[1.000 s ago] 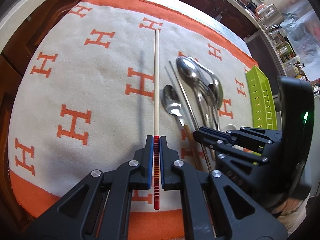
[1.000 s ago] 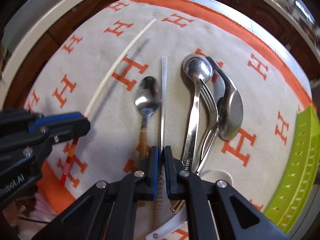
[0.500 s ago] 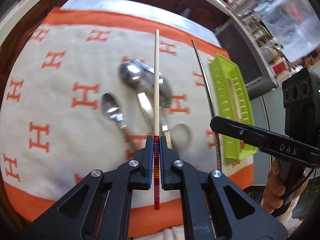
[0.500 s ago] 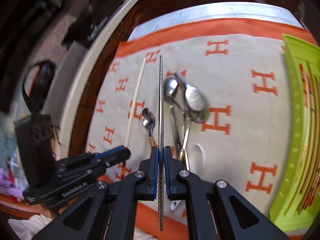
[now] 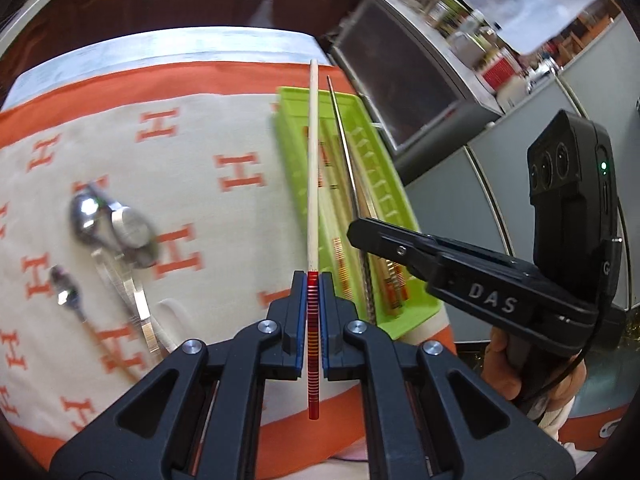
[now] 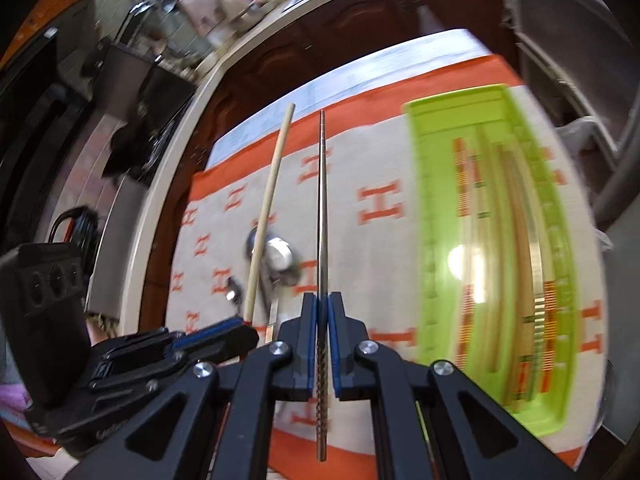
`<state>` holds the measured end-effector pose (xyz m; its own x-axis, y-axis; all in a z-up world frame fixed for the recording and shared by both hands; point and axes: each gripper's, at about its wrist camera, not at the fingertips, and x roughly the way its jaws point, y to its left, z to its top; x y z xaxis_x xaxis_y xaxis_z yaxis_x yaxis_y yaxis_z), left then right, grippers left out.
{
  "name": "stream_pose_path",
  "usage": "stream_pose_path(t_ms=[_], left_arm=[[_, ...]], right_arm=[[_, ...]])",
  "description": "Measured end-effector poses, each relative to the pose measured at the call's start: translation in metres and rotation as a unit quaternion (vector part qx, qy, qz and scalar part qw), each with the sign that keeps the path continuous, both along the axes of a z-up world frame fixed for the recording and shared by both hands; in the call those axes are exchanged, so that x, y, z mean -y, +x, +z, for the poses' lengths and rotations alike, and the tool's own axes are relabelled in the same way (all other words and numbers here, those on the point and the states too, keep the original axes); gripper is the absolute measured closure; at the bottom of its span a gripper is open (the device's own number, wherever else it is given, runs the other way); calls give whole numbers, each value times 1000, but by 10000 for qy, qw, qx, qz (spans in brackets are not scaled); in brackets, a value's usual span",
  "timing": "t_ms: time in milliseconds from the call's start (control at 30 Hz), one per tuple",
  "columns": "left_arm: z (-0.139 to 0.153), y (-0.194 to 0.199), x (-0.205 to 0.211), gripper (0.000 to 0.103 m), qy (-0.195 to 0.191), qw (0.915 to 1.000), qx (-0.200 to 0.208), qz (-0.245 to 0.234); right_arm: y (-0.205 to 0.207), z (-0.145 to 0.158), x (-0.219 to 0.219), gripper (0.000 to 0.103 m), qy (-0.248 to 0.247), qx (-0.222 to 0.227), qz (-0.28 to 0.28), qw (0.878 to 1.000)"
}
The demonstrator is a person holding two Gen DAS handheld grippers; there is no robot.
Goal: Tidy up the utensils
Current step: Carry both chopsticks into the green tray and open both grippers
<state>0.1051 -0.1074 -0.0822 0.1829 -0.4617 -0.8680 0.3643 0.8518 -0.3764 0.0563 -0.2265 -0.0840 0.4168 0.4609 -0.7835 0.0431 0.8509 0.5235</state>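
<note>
My left gripper (image 5: 313,280) is shut on a wooden chopstick (image 5: 312,168) with a red striped handle end; its shaft reaches out over the green tray (image 5: 296,168). My right gripper (image 6: 323,300) is shut on a metal chopstick (image 6: 322,208) with a twisted handle, held above the cloth left of the green tray (image 6: 430,240). In the left wrist view the right gripper (image 5: 362,232) and its metal chopstick (image 5: 345,148) hang over the tray. Several wooden chopsticks (image 6: 500,264) lie in the tray. Spoons and a fork (image 5: 116,228) lie on the cloth; a small spoon (image 5: 66,292) lies beside them.
A white and orange cloth (image 5: 208,132) with H marks covers the table. A person's hand (image 5: 508,364) holds the right gripper's handle. Dark wooden cabinets (image 6: 340,28) and a cluttered counter stand beyond the table. A white round thing (image 5: 168,308) lies partly under the utensils.
Both grippers lifted their chopsticks off the cloth and carried them right, to the green tray. The spoons and fork stayed in place and now appear to the left.
</note>
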Motion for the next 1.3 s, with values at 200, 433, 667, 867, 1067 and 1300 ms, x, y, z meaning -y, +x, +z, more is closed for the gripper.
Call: stream_pose_path(t_ms=[200,433,667,867,1067,1300], left_arm=[[-17,12,50,100,-69,9998,-168,-67],[-41,28,72,99,-61,9996,-272,94],[-59,36,78,81,176,9984,-530,114],[-57,32,59,65,183,9986,-464,189],[-43,23,38,65,381,9988,-192,235],[-30,14,2,65,513,9977,-4,441]], right_arm=[[-2,-3,40,97,-707,27,-475,9964],[3,-17,61,97,-1160,-98,-591,9914],[12,-35,71,97,-1356,-386,-666,9878],[10,-40,75,95,-1335,-472,-717,9873],[3,-34,69,88,-1294,-371,-706,9884],[-4,-22,51,88,-1176,-200,-520,9915]])
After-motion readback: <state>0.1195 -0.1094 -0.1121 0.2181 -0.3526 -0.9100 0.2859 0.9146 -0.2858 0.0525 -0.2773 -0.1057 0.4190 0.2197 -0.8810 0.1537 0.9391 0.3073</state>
